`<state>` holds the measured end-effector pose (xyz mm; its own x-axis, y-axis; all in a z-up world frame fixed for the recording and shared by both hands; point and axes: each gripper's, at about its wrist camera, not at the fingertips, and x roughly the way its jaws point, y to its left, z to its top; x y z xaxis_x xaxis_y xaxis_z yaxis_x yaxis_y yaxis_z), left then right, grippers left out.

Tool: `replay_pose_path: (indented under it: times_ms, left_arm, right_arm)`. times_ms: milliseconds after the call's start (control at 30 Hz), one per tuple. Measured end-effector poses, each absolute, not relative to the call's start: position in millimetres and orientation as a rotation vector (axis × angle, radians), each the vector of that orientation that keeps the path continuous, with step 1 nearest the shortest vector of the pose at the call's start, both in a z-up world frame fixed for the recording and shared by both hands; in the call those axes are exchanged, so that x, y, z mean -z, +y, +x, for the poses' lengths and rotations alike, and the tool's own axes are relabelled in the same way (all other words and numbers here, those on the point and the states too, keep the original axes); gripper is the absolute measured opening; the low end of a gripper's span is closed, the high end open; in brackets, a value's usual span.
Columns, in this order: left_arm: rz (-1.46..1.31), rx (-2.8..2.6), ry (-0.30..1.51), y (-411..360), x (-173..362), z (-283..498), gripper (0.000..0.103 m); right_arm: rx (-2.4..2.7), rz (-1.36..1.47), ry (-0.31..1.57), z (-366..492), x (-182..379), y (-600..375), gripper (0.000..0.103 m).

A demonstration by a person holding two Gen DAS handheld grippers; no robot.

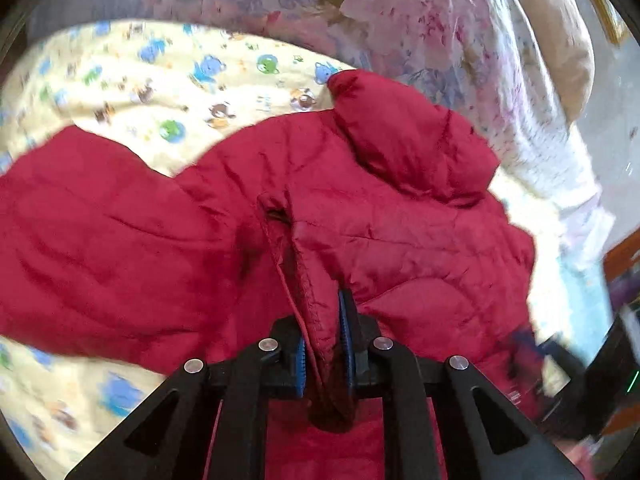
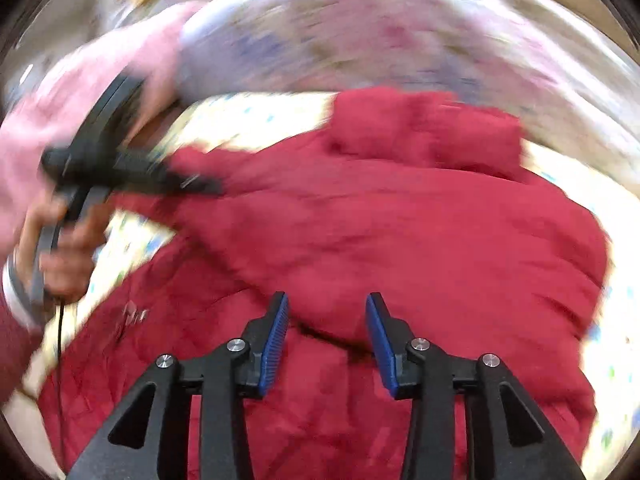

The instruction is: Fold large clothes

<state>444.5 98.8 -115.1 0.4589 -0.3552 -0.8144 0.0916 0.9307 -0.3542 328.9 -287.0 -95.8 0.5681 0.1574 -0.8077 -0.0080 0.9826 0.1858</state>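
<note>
A red quilted puffer jacket [image 1: 360, 216] lies on a bed with a yellow sheet printed with cartoon animals [image 1: 160, 76]. My left gripper [image 1: 325, 344] is shut on a folded edge of the jacket, which runs up between its blue pads [image 1: 345, 332]. In the right wrist view the jacket [image 2: 400, 232] fills the middle, blurred by motion. My right gripper [image 2: 327, 320] is open and empty just above the jacket. The left gripper [image 2: 120, 176] shows at the left of that view, held by a hand and pulling the jacket.
A floral quilt [image 1: 400, 8] is bunched along the far side of the bed. A beige pillow [image 1: 560, 40] lies at the far right. The person's pink sleeve [image 2: 80, 88] is at the left of the right wrist view.
</note>
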Motion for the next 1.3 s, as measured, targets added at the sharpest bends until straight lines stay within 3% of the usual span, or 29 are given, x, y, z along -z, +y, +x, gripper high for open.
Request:
replay_pose_path:
  times_ms: [67, 133, 300, 400, 533, 700, 967, 1133, 1300]
  left_arm:
    - [-0.229, 0.262, 1.073, 95, 122, 446, 0.017]
    - [-0.166, 0.233, 1.083, 92, 129, 446, 0.021]
    - [-0.086, 0.107, 1.004, 84, 105, 440, 0.042]
    - [-0.138, 0.127, 0.924, 85, 79, 423, 0.042]
    - [-0.192, 0.268, 0.905, 63, 71, 415, 0.045]
    - [-0.120, 0.253, 1.016, 23, 115, 442, 0.054]
    - [-0.096, 0.173, 1.089, 5, 162, 474, 0.055]
    - [-0.061, 0.156, 1.092, -2, 166, 478, 0.056]
    - [-0.030, 0.151, 1.065, -5, 169, 472, 0.057]
  right_arm:
    - [0.036, 0.244, 0.971, 333, 97, -328, 0.052]
    - [0.108, 0.285, 1.018, 341, 108, -355, 0.052]
    - [0.156, 0.288, 1.145, 351, 149, -378, 0.051]
    - [0.170, 0.237, 1.151, 351, 154, -367, 0.052]
    - [0.170, 0.219, 1.147, 359, 160, -362, 0.063]
    - [0.165, 0.208, 1.155, 358, 160, -361, 0.063]
    - [0.122, 0.126, 1.082, 365, 120, -318, 0.063]
    - [0.120, 0.105, 1.199, 391, 161, -304, 0.063]
    - [0.120, 0.153, 1.190, 394, 178, -311, 0.063]
